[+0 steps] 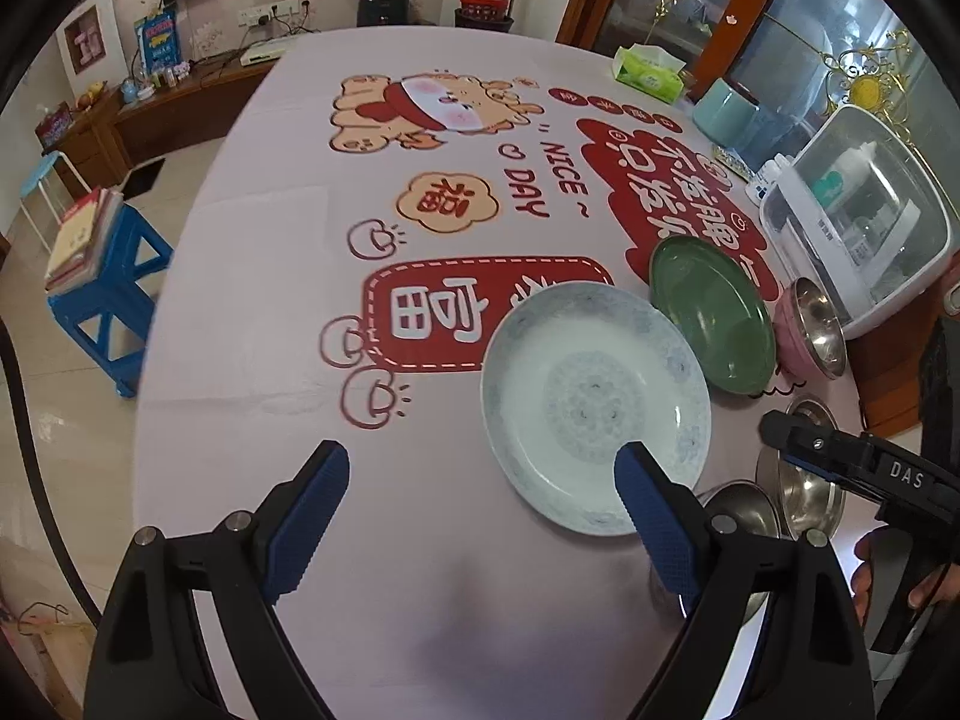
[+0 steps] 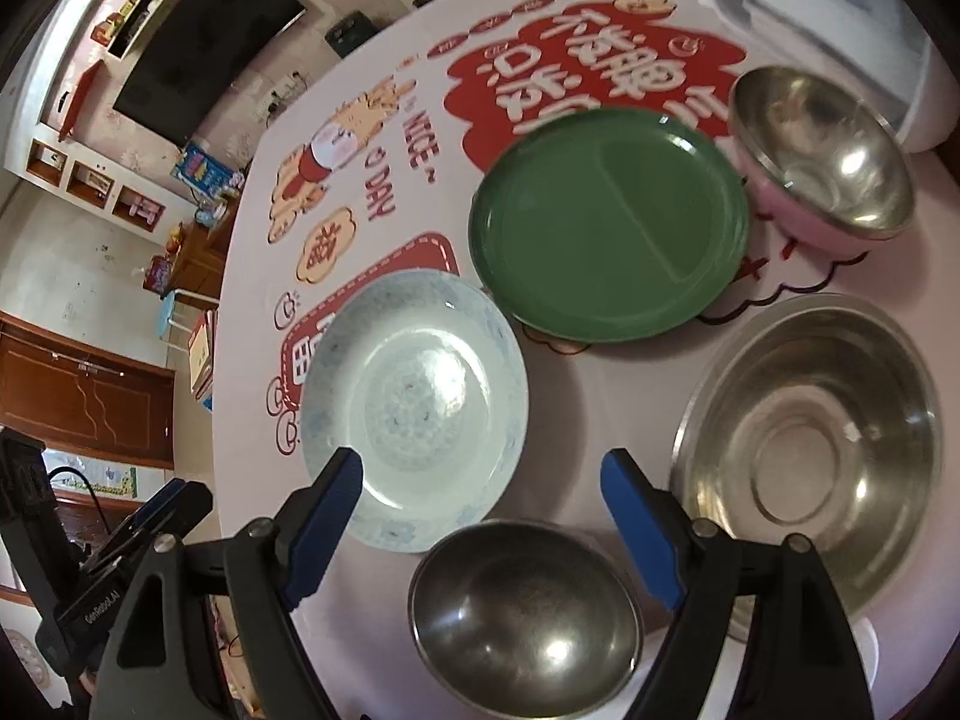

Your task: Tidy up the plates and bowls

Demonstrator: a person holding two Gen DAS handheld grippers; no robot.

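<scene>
A pale blue patterned plate (image 1: 594, 402) (image 2: 414, 408) lies on the tablecloth, with a green plate (image 1: 711, 324) (image 2: 606, 222) behind it. A pink bowl with a steel inside (image 1: 810, 327) (image 2: 822, 156) stands past the green plate. A wide steel bowl (image 2: 810, 456) (image 1: 804, 492) and a small steel bowl (image 2: 522, 606) (image 1: 744, 510) sit near the front edge. My left gripper (image 1: 486, 474) is open and empty above the cloth, its right finger over the patterned plate's near rim. My right gripper (image 2: 486, 480) is open and empty above the small steel bowl.
A white lidded appliance (image 1: 858, 216) stands at the table's right edge, with a teal container (image 1: 726, 111) and a green tissue pack (image 1: 648, 72) behind it. A blue stool (image 1: 102, 294) with books stands on the floor to the left.
</scene>
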